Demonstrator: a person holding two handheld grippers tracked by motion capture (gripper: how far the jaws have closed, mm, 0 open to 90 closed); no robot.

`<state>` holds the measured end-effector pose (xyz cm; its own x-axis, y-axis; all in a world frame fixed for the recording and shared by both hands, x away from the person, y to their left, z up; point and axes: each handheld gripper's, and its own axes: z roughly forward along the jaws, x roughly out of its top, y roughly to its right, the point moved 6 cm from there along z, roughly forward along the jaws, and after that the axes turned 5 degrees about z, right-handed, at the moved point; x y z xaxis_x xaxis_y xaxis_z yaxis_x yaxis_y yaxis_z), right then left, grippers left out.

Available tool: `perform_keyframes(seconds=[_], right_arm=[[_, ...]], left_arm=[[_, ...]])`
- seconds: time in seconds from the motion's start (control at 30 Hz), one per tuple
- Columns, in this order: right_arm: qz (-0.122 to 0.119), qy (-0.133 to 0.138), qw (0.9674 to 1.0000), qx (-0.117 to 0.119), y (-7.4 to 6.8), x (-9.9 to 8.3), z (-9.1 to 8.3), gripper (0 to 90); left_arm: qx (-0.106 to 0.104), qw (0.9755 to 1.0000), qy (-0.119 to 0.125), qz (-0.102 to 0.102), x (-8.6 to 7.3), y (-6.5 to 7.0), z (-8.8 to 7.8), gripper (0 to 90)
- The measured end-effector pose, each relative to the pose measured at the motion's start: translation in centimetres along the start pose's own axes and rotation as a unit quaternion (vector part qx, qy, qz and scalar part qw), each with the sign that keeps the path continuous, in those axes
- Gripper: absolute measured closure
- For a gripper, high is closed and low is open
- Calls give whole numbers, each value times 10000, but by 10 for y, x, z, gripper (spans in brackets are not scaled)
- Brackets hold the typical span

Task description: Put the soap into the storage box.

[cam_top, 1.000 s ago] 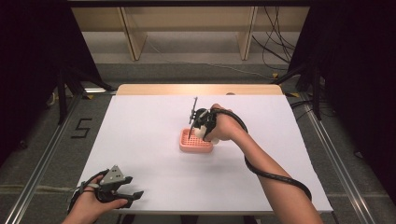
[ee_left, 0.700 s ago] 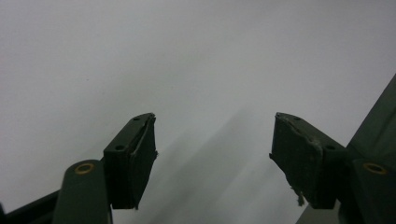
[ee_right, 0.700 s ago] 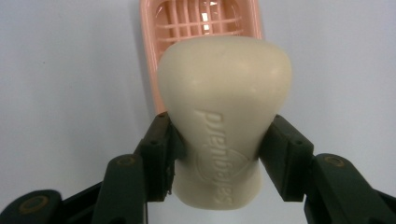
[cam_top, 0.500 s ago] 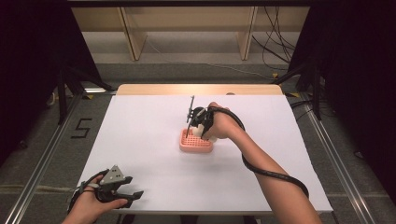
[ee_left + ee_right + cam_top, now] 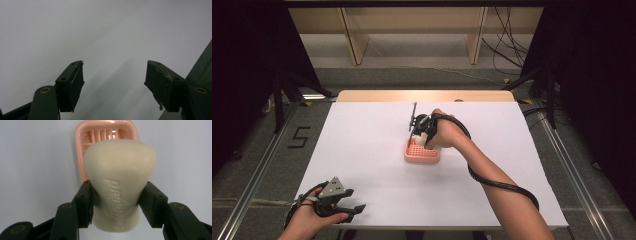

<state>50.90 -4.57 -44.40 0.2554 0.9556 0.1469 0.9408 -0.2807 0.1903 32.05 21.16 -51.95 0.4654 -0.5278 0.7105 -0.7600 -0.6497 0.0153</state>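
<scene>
High view: counter [image 5: 362,150] evenly bright, surroundings at both frame sides near black, image soft. Left gripper view: pale, blurred streak shadows between dark tongs. Right gripper view: soap [image 5: 120,182] sharp, tray [image 5: 80,150] glare at top.

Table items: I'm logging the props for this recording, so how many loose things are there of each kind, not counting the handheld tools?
Soap bar: 1, cream, clamped in the right claw above the dish.
Soap dish: 1, pink with a slatted bottom, on the white table.
Left claw: holds 0 things.
Total: 2
</scene>
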Motion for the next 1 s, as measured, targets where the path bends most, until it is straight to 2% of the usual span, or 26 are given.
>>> perform_keyframes(seconds=[0.07, 0.1, 0.17, 0.2, 0.23, 0.27, 0.33, 0.43, 0.47, 0.53, 0.57, 0.6, 0.67, 0.73, 0.8, 0.83, 0.87, 0.9, 0.97, 1.0], right_arm=[[-39, 56, 10000, -50, 1, 1, 1, 500], [84, -9, 10000, -3, -1, 1, 1, 500], [53, -4, 10000, -10, 0, 1, 1, 500], [-124, 58, 9999, -29, 2, 3, 2, 500], [71, -25, 10000, 0, -1, 2, 1, 500], [-69, 7, 10000, -5, 0, 4, 2, 500], [-110, 42, 9999, -27, 1, 5, 2, 500], [23, -12, 10000, 33, -1, 5, 3, 500], [-88, 12, 10000, -4, 0, 7, 4, 500], [-7, -44, 10000, -8, -1, 7, 3, 500], [-165, 13, 9999, -13, 1, 9, 4, 500], [-55, -6, 10000, 10, -1, 9, 4, 500], [-23, -13, 10000, -7, -1, 9, 4, 500], [-210, 50, 9998, -38, 1, 11, 5, 500], [-133, 35, 9999, -31, 0, 12, 5, 500], [-225, 58, 9997, -37, 2, 13, 6, 500], [-218, 45, 9997, -31, 2, 13, 6, 500], [-83, -33, 10000, -5, 0, 12, 6, 500], [-85, -34, 10000, -10, -1, 13, 6, 500], [-207, 0, 9998, -35, 1, 14, 7, 500]], left_arm=[[0, 10000, -2, 11, 0, 0, 0, 305], [-1, 10000, -4, 7, 0, 0, 0, 305], [-11, 10000, 2, -10, 0, 0, 0, 305], [2, 10000, 1, 9, 0, 0, 0, 305], [2, 10000, 7, 5, 0, 0, 0, 305], [2, 10000, 6, 7, 0, 0, 0, 305], [2, 10000, 3, 9, 0, 0, 0, 305], [0, 10000, 1, 9, 0, 0, 0, 305], [4, 10000, 6, 11, 0, 0, 0, 305], [6, 10000, 10, 9, 0, 0, -1, 305], [6, 10000, 8, 7, 0, 0, -1, 305], [5, 10000, 5, 12, 0, 0, -1, 305], [1, 10000, 9, 10, 0, 0, -1, 305], [3, 10000, 10, 11, 0, 0, -1, 305], [2, 10000, 11, 7, 0, 0, -1, 305], [2, 10000, 11, 7, 0, 0, -1, 305], [2, 10000, 13, 6, 0, 0, -1, 305], [63, 9999, -65, 66, -1, -2, -1, 305], [70, 9999, -47, 57, 0, -2, -1, 305], [61, 9999, -55, 61, 0, -2, -1, 305]])
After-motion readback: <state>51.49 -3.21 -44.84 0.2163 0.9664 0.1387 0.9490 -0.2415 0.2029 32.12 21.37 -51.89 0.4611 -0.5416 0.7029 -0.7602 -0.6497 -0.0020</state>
